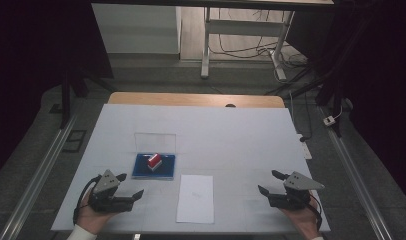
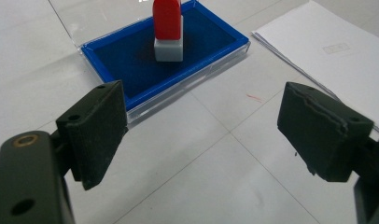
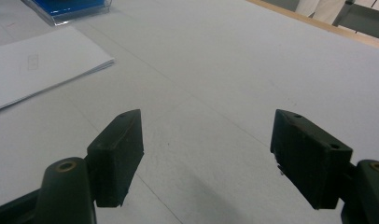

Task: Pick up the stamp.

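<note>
We hold both tools, left tool (image 1: 125,189) and right tool (image 1: 272,186), wide open and empty; grasping the stamp (image 1: 154,161) seems next.

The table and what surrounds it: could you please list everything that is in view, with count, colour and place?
Stamp: one, red top on a grey base, upright on the blue pad.
Ink pad tray: one, blue in a clear case, left of centre on the table, its clear lid open behind it.
Paper stack: one, white, near edge, right of the tray.
Table: one, white cover over a wooden top.
Desk frame: one, white, on the floor beyond the table, cables beneath.
Power strip: one, white, on the floor at right.
Left tongs: black, open, near left corner, held in a hand.
Right tongs: black, open, near right corner, held in a hand.
</note>
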`<state>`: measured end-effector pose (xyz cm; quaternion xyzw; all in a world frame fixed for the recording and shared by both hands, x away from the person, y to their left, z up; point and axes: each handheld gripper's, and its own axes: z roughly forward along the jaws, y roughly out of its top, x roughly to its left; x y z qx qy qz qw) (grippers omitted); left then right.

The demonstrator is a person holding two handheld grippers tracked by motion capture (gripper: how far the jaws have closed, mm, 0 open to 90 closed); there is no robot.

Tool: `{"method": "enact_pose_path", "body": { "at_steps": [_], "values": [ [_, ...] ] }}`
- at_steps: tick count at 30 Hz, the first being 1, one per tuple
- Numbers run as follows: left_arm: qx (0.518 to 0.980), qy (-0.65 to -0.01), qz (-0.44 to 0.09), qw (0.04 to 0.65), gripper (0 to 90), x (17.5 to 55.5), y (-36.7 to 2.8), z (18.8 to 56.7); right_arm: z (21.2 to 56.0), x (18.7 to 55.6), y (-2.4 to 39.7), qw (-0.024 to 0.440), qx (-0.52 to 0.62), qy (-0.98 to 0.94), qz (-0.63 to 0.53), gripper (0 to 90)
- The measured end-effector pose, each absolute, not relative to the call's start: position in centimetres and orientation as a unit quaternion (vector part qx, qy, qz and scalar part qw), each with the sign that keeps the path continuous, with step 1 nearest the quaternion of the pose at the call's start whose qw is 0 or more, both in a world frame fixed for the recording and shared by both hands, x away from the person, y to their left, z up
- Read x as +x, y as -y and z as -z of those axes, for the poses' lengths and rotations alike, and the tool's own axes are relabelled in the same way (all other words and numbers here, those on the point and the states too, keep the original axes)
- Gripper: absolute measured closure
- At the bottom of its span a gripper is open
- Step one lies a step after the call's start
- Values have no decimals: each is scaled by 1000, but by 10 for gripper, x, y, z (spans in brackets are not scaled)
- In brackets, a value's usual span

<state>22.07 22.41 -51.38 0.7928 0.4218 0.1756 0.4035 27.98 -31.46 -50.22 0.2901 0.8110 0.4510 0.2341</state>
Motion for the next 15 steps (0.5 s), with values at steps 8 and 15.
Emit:
{"method": "enact_pose_path", "body": {
  "at_steps": [8, 15],
  "values": [
    [795, -421, -179, 399, 170, 222, -223, 510, 503, 280, 313, 233, 291, -814, -445, 253],
    [798, -421, -178, 394, 172, 225, -221, 502, 504, 281, 312, 230, 290, -815, -445, 256]
  ]
}}
